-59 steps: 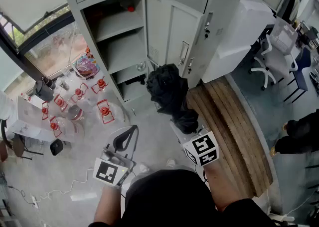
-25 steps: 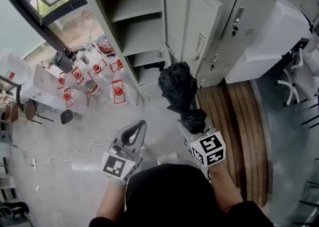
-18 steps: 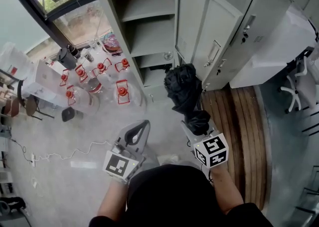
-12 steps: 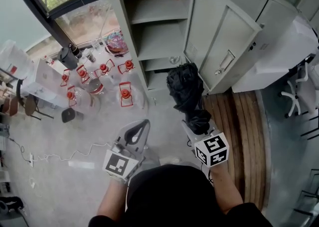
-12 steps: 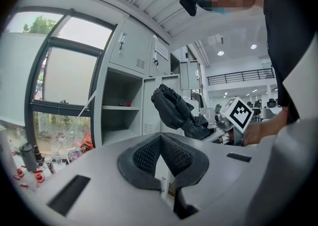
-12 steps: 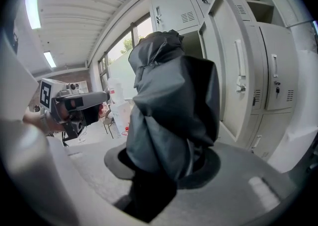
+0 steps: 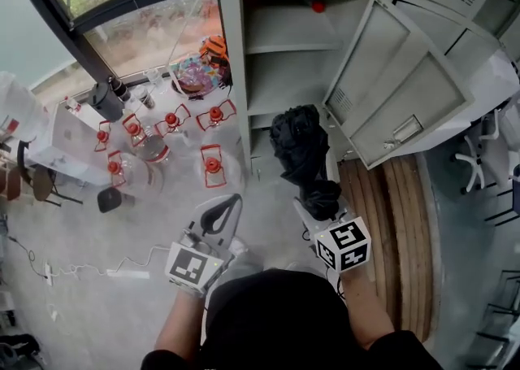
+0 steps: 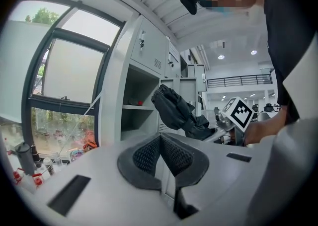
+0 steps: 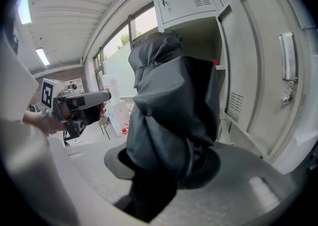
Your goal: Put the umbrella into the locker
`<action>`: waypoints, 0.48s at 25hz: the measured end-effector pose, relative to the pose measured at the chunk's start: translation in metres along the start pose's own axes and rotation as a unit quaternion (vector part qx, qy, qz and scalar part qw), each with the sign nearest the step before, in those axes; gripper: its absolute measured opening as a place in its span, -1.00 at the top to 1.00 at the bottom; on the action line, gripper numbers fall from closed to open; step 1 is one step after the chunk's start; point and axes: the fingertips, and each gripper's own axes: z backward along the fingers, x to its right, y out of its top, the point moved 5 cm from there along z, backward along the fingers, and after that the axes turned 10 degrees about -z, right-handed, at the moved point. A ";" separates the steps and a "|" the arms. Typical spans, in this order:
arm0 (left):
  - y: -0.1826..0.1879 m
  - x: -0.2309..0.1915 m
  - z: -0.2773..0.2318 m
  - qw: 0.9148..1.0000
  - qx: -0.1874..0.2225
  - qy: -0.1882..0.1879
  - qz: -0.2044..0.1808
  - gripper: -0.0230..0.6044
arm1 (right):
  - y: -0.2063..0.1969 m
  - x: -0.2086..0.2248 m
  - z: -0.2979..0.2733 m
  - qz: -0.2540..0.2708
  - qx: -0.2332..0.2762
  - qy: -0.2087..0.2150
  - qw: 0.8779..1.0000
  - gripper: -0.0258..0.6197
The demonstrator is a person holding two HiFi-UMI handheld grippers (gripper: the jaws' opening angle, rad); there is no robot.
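Right gripper fingers clamp folded black umbrella; long axis extends beyond fingertips toward open locker. Left gripper fingers closed, empty.

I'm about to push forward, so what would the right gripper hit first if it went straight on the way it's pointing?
Most likely the inside of the open locker: the umbrella clamped in the right gripper leads and aims into that compartment, left of the swung door. Depth is hard to judge.

A: Clamped in the right gripper?
B: Black folded umbrella — bunched, rising toward twelve.
A: And around?
B: Open locker behind at one, door at three, left gripper at nine.
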 end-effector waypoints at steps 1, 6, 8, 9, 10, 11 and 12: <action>-0.001 -0.010 0.001 1.000 0.001 -0.005 0.000 0.90 | 0.003 -0.004 -0.007 -0.003 -0.001 -0.004 1.000 0.39; -0.010 -0.052 0.006 1.000 0.006 -0.028 0.000 0.90 | 0.012 -0.024 -0.037 -0.011 -0.002 -0.024 1.000 0.39; -0.015 -0.065 0.010 0.999 0.007 -0.037 0.005 0.90 | 0.012 -0.031 -0.047 -0.011 -0.006 -0.034 0.999 0.39; -0.017 -0.071 0.011 0.999 0.006 -0.042 0.006 0.90 | 0.013 -0.034 -0.051 -0.011 -0.009 -0.039 0.999 0.39; -0.018 -0.077 0.013 0.999 0.006 -0.047 0.007 0.90 | 0.013 -0.037 -0.055 -0.011 -0.012 -0.044 0.999 0.39; -0.020 -0.081 0.015 0.999 0.004 -0.052 0.007 0.90 | 0.012 -0.040 -0.058 -0.011 -0.015 -0.049 0.999 0.39; -0.022 -0.084 0.016 0.998 0.003 -0.057 0.008 0.90 | 0.011 -0.041 -0.061 -0.013 -0.018 -0.052 0.998 0.39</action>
